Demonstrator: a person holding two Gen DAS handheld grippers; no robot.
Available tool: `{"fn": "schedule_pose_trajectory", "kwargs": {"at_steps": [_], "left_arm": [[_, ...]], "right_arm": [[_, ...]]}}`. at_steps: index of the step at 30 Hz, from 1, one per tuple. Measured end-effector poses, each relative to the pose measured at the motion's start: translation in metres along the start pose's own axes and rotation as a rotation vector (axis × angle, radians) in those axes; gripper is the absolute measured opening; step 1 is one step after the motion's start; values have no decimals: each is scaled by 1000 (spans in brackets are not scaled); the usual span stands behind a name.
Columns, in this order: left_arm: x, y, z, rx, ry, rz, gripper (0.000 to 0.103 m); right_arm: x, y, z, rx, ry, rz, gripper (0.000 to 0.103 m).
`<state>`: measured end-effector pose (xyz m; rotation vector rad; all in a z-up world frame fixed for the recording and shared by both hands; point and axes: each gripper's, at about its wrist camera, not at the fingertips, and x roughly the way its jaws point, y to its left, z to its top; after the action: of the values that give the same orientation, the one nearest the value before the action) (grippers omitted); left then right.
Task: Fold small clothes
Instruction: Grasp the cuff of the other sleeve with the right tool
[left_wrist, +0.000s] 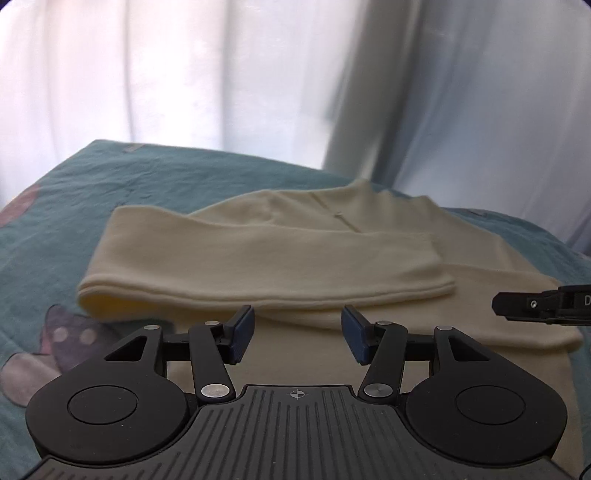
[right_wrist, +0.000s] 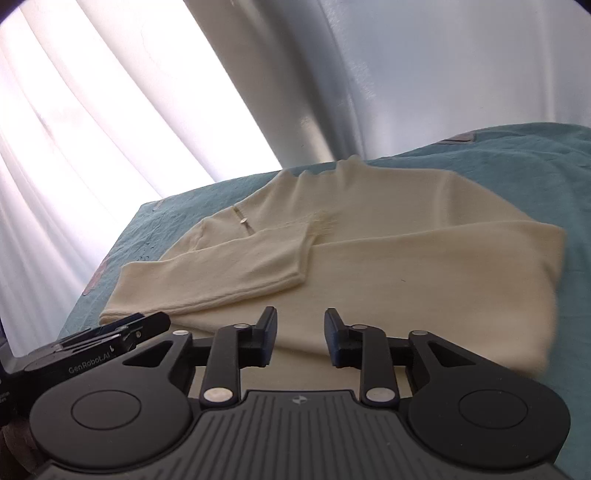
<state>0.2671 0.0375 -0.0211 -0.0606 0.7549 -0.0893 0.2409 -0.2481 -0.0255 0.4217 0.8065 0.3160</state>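
Your left tool (left_wrist: 298, 334) hung with its blue pads spread and nothing between them, low in the frame above the cream sweater (left_wrist: 369, 236). Your right tool (right_wrist: 300, 338) stood parted too, also empty. The sweater lay mid-frame on the teal bedspread (left_wrist: 166, 184), one sleeve (left_wrist: 258, 266) folded across its body. White curtains (left_wrist: 147, 74) filled the upper frame behind the bed.

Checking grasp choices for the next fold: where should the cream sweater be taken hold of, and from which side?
Probably the near hem of the cream sweater, pinched at its two corners from the near side. Both sleeves already lie folded across the body, and both tools, left and right, hover open just above that near part.
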Motion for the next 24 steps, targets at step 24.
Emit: {"fn": "schedule_pose_trajectory", "kwargs": {"at_steps": [24], "left_arm": [[10,49,5,-106,17,141,84]], "right_arm": [[-50,-28,10,84,-185,-73,6]]}}
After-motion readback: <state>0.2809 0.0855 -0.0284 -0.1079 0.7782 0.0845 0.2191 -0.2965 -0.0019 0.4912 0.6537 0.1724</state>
